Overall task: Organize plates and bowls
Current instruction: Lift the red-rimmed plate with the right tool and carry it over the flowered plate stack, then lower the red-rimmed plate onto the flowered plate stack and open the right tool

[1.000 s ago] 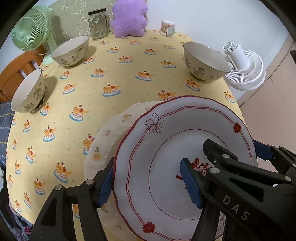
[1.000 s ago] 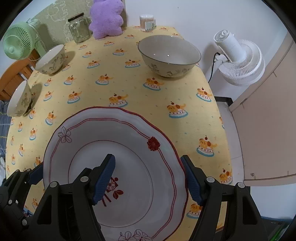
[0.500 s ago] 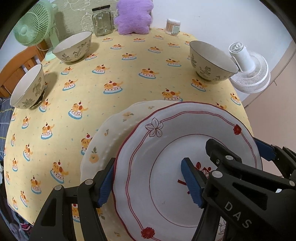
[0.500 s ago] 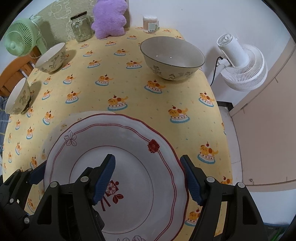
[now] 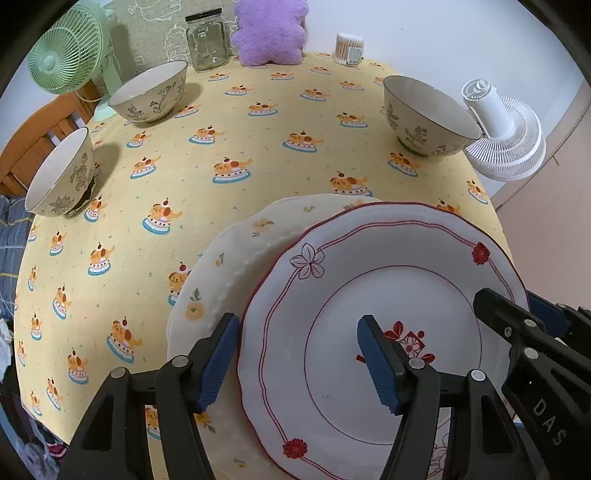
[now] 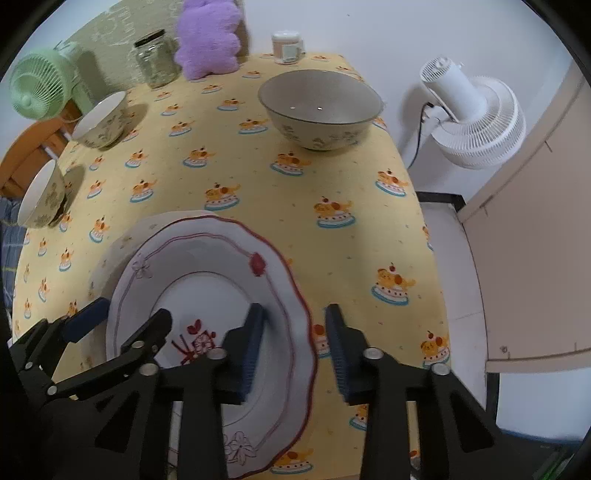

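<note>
- The worktop [image 5: 258, 155], under a yellow cloth printed with cartoon dogs, carries all the tableware.
- A red-rimmed plate [image 5: 369, 295] with a red flower motif lies near the worktop's near edge, toward its right side, overlapping a cream plate [image 5: 236, 266] with small yellow flowers beneath it; the cream plate sticks out on the left and far sides.
- A large patterned bowl [image 6: 319, 107] stands upright near the right edge, toward the far end.
- A second bowl [image 5: 149, 92] sits near the far-left corner, and a third bowl [image 5: 61, 173] sits at the left edge, looking tipped toward the centre.
- The left hand-held gripper [image 5: 295, 360] is wide open, its blue pads straddling the red-rimmed plate's left rim: one pad outside over the cream plate, the other over the plate's well. Whether the pads touch the plate cannot be told.
- The right hand-held gripper [image 6: 295, 349] is also open, straddling the same plate's right rim, one pad above the plate and one beyond its edge over the cloth; it grips nothing.
- A green fan [image 5: 70, 51], a glass jar [image 5: 207, 38], a purple plush [image 5: 269, 31] and a tub of cotton swabs [image 5: 349, 48] line the far edge.
- A white fan [image 6: 476, 114] stands off the worktop beyond the right edge.
</note>
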Demonstrator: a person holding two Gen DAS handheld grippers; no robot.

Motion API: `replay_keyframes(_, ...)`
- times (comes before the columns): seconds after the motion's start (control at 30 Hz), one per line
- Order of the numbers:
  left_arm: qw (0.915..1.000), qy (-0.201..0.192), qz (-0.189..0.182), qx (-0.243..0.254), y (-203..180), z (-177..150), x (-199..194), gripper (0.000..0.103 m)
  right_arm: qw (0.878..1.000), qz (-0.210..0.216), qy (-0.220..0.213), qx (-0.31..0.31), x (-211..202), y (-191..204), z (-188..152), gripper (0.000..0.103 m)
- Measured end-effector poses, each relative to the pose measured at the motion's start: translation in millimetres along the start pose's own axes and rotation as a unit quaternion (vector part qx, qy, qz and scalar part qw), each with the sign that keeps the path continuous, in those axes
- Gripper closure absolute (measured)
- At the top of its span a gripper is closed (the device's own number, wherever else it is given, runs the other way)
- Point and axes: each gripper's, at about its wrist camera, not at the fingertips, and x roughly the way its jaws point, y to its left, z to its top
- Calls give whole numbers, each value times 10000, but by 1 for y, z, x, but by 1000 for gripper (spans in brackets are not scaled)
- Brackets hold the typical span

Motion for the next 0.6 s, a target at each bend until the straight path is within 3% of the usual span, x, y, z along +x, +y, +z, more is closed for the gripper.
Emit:
replay_keyframes(0.4, 9993, -151, 334, -97, 17, -1, -10, 35, 10000, 56, 52, -52, 9, 10, 4, 73)
replay_keyframes(0.6, 9993, -163, 316, -83, 23, -1, -10, 35, 9999, 100, 100, 31, 14, 13, 7, 72)
